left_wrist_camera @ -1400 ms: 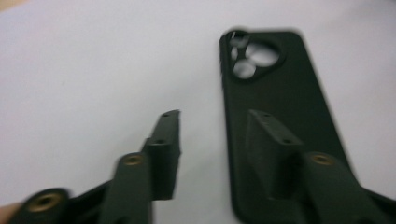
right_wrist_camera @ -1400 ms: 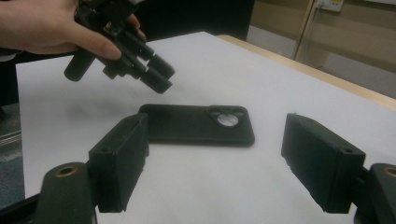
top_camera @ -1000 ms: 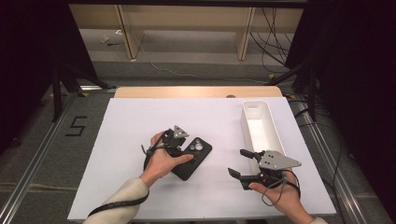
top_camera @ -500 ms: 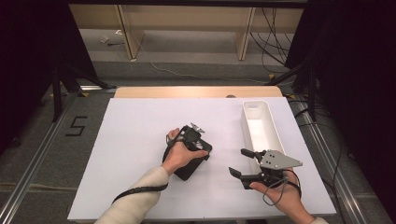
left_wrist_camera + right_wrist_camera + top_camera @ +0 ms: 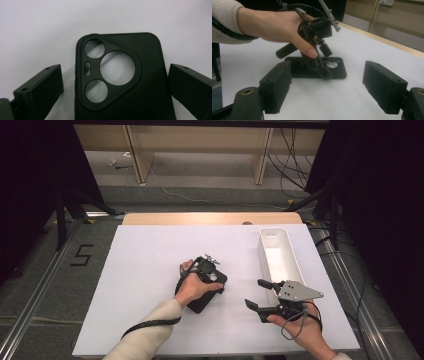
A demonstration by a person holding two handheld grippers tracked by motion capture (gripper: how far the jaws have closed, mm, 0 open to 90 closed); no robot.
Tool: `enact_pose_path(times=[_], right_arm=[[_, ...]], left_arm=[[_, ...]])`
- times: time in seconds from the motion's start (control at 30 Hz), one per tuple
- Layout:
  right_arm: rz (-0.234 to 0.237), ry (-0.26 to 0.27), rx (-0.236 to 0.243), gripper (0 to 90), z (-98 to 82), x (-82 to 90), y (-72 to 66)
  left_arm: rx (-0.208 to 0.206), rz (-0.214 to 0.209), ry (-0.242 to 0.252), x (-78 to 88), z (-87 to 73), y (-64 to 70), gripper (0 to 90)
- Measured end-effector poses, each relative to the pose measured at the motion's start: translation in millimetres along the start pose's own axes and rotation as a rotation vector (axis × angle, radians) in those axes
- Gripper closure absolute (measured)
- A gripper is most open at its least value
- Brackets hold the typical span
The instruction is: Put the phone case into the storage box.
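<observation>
A black phone case (image 5: 199,304) lies flat on the white table sheet (image 5: 145,265), with its camera cut-outs upward. My left gripper (image 5: 209,275) points down over the case's camera end. In the left gripper view the case (image 5: 140,100) sits between the two jaws of the left gripper (image 5: 115,72), and a thin gap shows on each side, so it is open. My right gripper (image 5: 254,293) rests to the right of the case, open with nothing between its jaws. The right gripper view looks past its own jaws (image 5: 327,82) at the left gripper (image 5: 322,62) standing on the case (image 5: 340,72).
A long white bin (image 5: 290,270) stands at the right of the sheet, just beyond the right gripper. The table's wooden far edge (image 5: 210,218) and shelving lie behind. A cable trails from the left forearm toward the front edge.
The left hand has moved right and down, from beside the phone case to over its camera end, so the jaws now straddle it. The right gripper has stayed still.
</observation>
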State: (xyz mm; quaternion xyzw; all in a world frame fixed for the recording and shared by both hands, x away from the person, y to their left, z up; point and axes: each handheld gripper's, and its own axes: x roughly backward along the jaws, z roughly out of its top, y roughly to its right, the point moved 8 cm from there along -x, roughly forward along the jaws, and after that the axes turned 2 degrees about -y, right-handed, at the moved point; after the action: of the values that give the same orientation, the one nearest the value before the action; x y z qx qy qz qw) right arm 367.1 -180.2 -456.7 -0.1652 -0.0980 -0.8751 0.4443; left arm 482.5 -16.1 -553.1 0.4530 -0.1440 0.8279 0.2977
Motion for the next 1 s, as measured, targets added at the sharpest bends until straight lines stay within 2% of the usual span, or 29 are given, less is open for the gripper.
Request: enact_pose_path(times=[0.37,0.53,0.73,1.0], right_arm=[[0.0,-0.002,0.001,24.1,-0.1,-0.1,-0.2],[-0.002,-0.002,0.0,24.1,-0.2,0.0,0.2],[-0.003,-0.002,0.001,24.1,-0.2,0.1,0.4],[-0.003,-0.004,0.001,24.1,-0.4,0.0,0.3]], left_arm=[[0.013,-0.02,-0.033,13.4,-14.4,-0.4,1.3],[0.0,-0.025,-0.04,14.5,-20.0,0.7,1.9],[0.004,-0.028,-0.044,16.8,-22.5,0.7,2.5],[-0.022,-0.023,-0.068,20.8,-28.7,2.4,3.6]])
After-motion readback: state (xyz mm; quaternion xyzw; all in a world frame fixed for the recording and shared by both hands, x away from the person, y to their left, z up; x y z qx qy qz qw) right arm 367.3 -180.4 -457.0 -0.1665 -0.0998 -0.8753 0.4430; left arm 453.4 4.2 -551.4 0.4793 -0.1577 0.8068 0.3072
